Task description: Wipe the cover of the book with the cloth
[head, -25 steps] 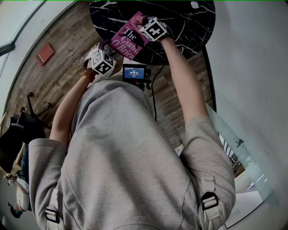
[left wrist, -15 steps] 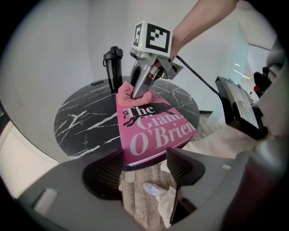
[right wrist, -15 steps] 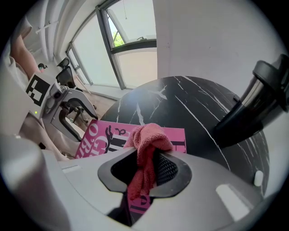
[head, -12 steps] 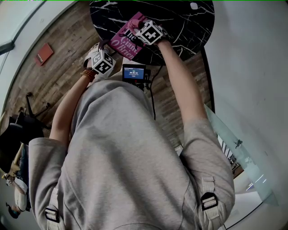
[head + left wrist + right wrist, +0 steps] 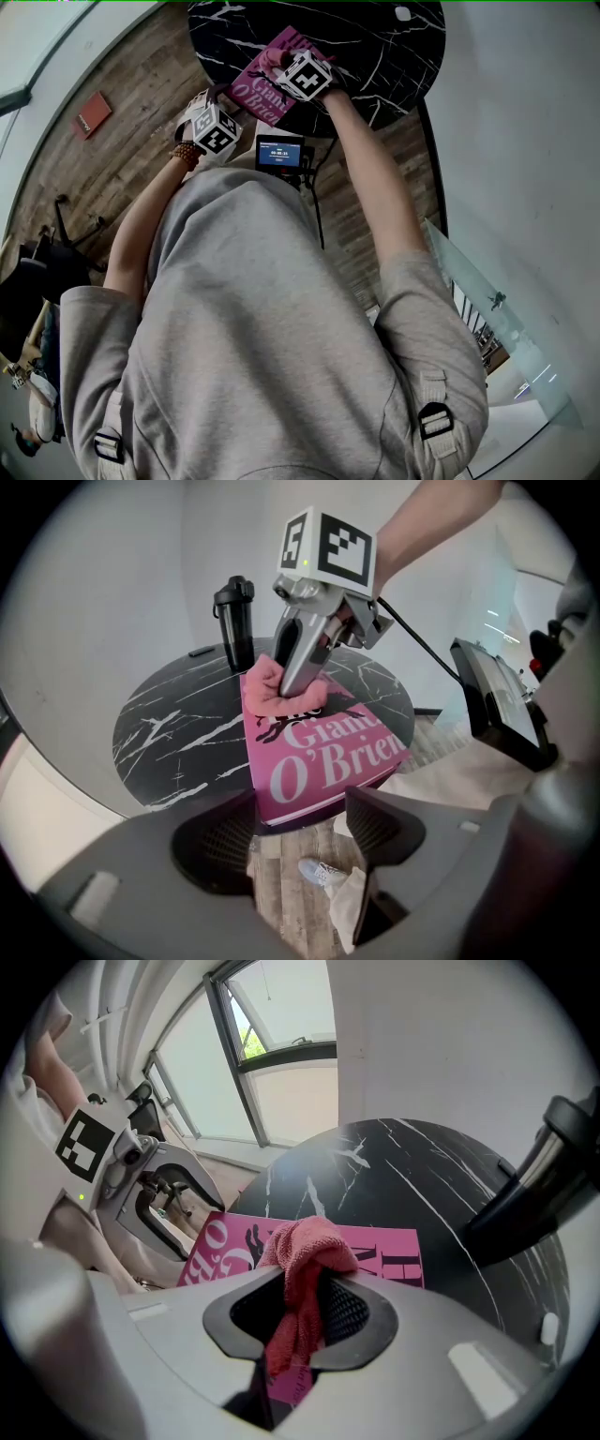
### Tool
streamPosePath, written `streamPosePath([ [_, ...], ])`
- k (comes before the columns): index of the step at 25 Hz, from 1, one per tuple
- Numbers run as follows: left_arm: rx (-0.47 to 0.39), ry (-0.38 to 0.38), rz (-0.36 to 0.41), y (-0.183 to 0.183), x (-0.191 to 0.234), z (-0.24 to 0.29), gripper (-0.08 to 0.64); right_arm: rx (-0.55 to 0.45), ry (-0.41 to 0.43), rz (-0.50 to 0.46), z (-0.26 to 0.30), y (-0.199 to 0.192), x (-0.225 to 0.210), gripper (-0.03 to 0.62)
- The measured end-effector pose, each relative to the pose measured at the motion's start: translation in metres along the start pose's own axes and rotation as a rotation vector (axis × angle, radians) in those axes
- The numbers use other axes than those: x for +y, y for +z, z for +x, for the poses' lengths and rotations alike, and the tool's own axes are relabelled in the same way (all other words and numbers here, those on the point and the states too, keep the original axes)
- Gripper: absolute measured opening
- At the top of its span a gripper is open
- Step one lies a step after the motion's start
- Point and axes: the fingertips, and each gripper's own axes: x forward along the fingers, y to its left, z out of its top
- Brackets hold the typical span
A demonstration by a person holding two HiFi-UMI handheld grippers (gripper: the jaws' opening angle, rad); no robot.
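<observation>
The book (image 5: 319, 752) lay flat on the black round surface (image 5: 178, 742), close to the edge nearest me. Its pink cover faced up, with big white letters. A black bottle (image 5: 234, 621) stood well behind it.

My right claw (image 5: 300, 1307) was closed tight on the pink cloth (image 5: 305, 1246). A lump of cloth stuck out past the tips and pressed on the far part of the cover. A loose bit hung down between the jaws.

My left claw (image 5: 300, 822) was wide open and held nothing. It hung just off the edge of the surface, near the book's closest edge. Through its gap I saw only the wood floor and a shoe.

I thought the cloth was soft and light. It would squash and bunch up, so holding it by the bunched middle, as I did, looked right. A thin corner could slip out.

I thought the book was stiff and a bit heavy. Its cover looked smooth, and so did the surface, so a hard rub could make the book slide or turn. It was near the edge and could be pushed off. I judged the best place to hold it was the near edge, with the left claw, while the cloth rubbed the top.
</observation>
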Motion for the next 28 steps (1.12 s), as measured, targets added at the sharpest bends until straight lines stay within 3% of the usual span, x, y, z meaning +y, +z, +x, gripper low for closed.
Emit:
streamPosePath([
  [28,0.002,-0.004,0.001,-0.001,0.0,0.001,0.304,0.009,0.115,-0.07,0.009,0.008,0.065,0.098],
])
